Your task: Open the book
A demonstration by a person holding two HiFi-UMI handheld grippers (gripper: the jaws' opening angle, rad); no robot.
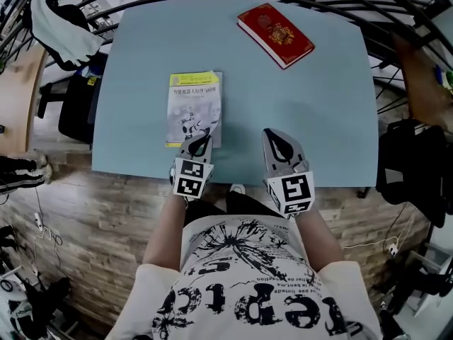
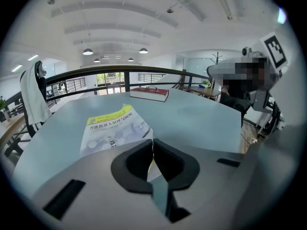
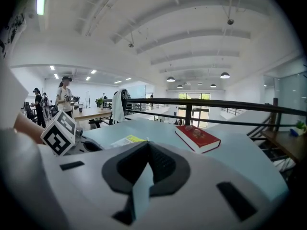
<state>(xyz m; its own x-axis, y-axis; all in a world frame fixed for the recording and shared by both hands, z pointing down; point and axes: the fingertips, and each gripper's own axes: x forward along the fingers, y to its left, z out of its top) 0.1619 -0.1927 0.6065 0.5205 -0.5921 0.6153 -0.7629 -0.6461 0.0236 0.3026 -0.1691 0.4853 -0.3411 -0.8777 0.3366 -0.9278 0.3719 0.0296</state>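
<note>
**Cover corner pinched, book not yet opened**

The paperback lies flat and closed on the bench, left of centre and close to the near edge. The left tool sits at its near right corner with the jaws pressed together. The left gripper view shows a thin yellowish sliver caught between them, which I take to be the corner of the cover. So the grip looks made, but the opening itself remains: the cover has to be lifted and swung over towards the bench's left edge.

The right tool hovers over bare bench just right of the paperback, jaws together and holding nothing. A red book rests untouched near the far edge, towards the right corner.
</note>
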